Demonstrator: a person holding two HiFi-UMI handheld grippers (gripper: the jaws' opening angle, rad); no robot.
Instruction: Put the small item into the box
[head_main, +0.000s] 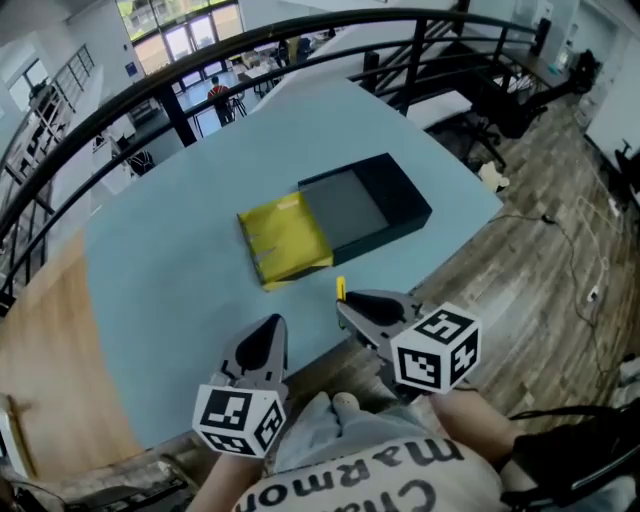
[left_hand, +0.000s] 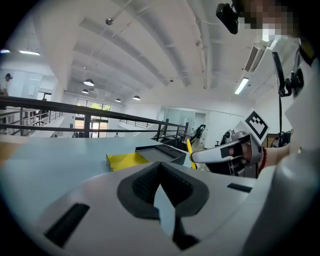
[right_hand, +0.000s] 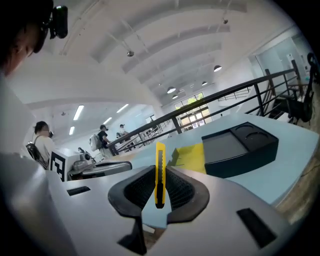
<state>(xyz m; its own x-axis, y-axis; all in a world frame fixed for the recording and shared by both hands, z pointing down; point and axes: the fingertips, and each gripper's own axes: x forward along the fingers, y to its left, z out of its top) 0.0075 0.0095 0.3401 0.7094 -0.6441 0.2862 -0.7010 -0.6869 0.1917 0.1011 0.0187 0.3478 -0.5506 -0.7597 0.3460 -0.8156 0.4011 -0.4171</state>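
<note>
A slim yellow utility knife (right_hand: 160, 172) stands upright between the pads of my right gripper (right_hand: 160, 169), which is shut on it. In the head view the knife (head_main: 340, 290) pokes up from the right gripper (head_main: 350, 308) just over the table's near edge. The black box (head_main: 375, 205) lies open on the light blue table (head_main: 170, 260), grey inside, with a flat yellow part (head_main: 285, 240) against its left end. The box (right_hand: 240, 142) is ahead and right of the knife. My left gripper (head_main: 268, 332) hovers at the near edge, shut and empty, its tips (left_hand: 160, 165) together.
A black railing (head_main: 150, 90) curves round the far side of the table. Wooden floor (head_main: 520, 270) lies beyond the table's right edge, with a cable on it. The person's shirt (head_main: 400, 470) fills the bottom of the head view.
</note>
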